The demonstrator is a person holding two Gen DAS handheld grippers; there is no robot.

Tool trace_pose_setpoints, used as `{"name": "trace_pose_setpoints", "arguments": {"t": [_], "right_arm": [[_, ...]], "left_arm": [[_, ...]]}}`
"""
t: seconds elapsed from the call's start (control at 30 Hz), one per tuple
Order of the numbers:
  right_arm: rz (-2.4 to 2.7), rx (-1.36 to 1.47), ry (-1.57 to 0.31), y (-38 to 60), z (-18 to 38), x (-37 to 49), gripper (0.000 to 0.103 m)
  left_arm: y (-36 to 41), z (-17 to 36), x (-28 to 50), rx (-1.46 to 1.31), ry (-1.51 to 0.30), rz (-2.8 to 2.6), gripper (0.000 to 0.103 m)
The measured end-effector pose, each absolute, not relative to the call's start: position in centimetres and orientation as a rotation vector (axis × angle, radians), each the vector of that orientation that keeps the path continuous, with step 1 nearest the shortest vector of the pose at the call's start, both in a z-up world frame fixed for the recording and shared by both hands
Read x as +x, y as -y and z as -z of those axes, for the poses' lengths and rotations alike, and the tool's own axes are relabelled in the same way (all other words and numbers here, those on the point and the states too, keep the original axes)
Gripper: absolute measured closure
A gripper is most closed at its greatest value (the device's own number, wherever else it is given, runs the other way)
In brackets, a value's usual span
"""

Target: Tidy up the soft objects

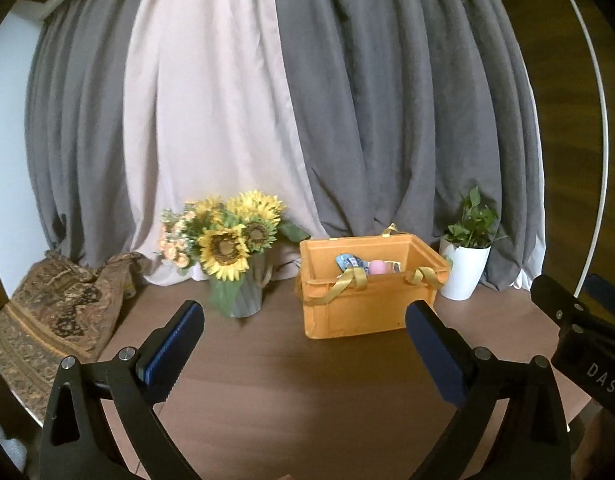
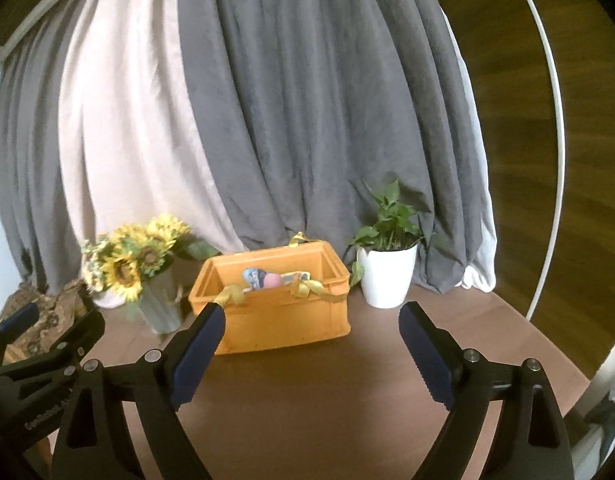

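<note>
An orange plastic crate (image 1: 363,312) (image 2: 283,320) stands on the brown table. Inside it I see a blue patterned soft item (image 1: 349,262) (image 2: 254,277) and a pink round one (image 1: 379,267) (image 2: 272,281). Yellow fabric straps (image 1: 349,280) (image 2: 313,290) hang over its front rim. My left gripper (image 1: 305,316) is open and empty, short of the crate. My right gripper (image 2: 311,318) is open too, with nothing between its fingers, the crate beyond its left finger. Each gripper shows at the edge of the other's view.
A grey vase of sunflowers (image 1: 231,248) (image 2: 139,268) stands left of the crate. A white pot with a green plant (image 1: 465,268) (image 2: 387,276) stands to its right. A patterned brown cloth (image 1: 55,312) lies at the table's left edge. Grey and pale curtains (image 1: 307,100) hang behind.
</note>
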State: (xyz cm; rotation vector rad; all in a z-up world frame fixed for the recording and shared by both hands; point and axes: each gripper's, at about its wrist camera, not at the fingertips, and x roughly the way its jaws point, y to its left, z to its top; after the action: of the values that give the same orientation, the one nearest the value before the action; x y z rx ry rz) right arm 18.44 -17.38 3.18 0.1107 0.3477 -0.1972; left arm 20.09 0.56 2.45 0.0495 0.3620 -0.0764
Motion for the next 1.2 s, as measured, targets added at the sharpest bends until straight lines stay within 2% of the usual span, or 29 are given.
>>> {"name": "trace_pose_setpoints", "arguments": {"t": [0.53, 1.2], "right_arm": [[0.145, 0.094, -0.321, 16.8, -3.6, 8.0, 0.013], [0.107, 0.1, -0.283, 17.2, -4.5, 3.6, 0.013]], "left_arm": [[-1.5, -3.3, 9.7, 0.02, -0.333, 0.063, 0.0], [-1.6, -4.3, 5.3, 0.028, -0.294, 0.046, 0.0]]}}
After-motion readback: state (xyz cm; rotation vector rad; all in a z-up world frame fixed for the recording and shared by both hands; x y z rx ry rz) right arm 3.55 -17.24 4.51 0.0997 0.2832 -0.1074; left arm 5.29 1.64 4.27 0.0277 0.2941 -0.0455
